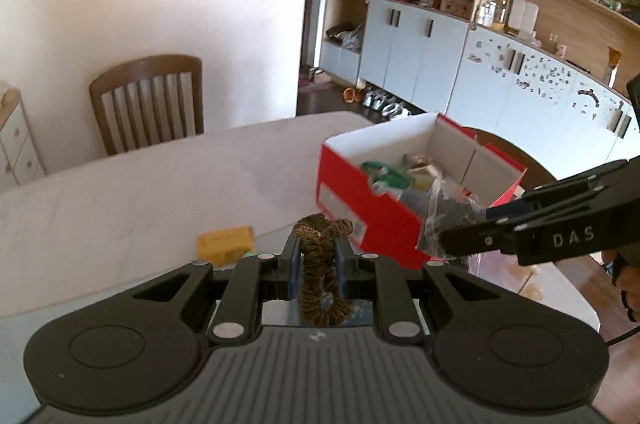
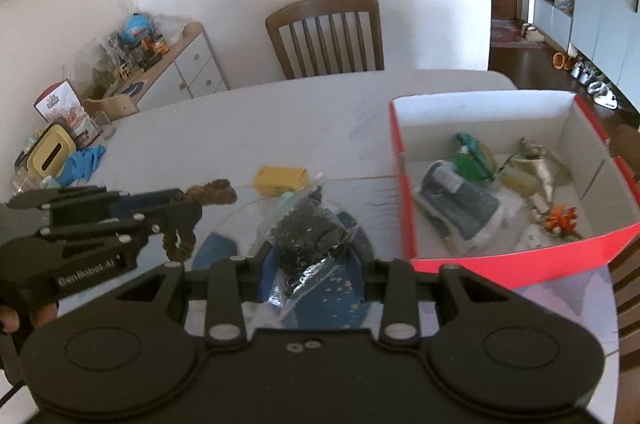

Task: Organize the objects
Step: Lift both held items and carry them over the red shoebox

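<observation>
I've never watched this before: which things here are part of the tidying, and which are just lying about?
Job:
left gripper holding brown scrunchie
right gripper holding bag of black beads
red box
yellow packet

Lying about:
blue cloth
chair

My left gripper is matte black, with blue pads, silver pivot screws and two round discs on a ribbed body. My right gripper matches; its side reads "DAS", the left's "GenRobot.AI". Fingertips show bare skin.

Brown scrunchie clamped aloft; bead bag held beside red box
</observation>
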Available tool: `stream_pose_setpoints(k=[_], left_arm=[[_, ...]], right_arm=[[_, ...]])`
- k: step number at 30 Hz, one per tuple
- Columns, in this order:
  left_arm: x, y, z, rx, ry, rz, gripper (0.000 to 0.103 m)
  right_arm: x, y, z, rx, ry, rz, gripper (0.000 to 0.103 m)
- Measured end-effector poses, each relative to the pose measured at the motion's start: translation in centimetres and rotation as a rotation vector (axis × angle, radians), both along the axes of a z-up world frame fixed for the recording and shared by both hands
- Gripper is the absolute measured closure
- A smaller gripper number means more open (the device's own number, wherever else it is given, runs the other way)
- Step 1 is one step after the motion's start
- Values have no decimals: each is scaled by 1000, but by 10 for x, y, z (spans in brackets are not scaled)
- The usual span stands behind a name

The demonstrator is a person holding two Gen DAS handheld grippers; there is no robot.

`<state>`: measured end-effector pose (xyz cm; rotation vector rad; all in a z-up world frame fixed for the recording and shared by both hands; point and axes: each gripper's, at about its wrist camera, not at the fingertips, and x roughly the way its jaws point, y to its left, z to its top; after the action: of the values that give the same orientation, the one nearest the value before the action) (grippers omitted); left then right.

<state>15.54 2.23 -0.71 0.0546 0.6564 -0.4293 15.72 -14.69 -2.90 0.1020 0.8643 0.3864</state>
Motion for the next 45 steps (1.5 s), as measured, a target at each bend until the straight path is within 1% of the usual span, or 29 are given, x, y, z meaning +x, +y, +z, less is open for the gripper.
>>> stream_pose_setpoints(k=[4,9,15,21,25,32,37,45], left_arm=[[6,-25,11,-6,-8,-18,85],[16,-61,15,-8,-10,-34,85],[29,-106,12,6,-2,-50,85],[43,-144,9,25,-1,-63,85],[58,-166,6,38,4,-64,85],[87,-199,-1,50,5,-75,85],[111,-217,-14,69,38,-80,85],[147,-243,-39,112,109,-93,85]], right_arm=[[-2,-24,3,-2,-11,-23,68],[0,-58,3,-6,-19,-46,68],[6,-100,2,-10,-28,-81,68],[19,-144,-3,-18,-26,-123,68],[29,-165,-6,-32,-32,-142,68],[49,-183,-15,-69,-35,-124,68],[69,-190,-24,-87,-21,-117,68],[93,-195,-50,-118,21,-78,68]])
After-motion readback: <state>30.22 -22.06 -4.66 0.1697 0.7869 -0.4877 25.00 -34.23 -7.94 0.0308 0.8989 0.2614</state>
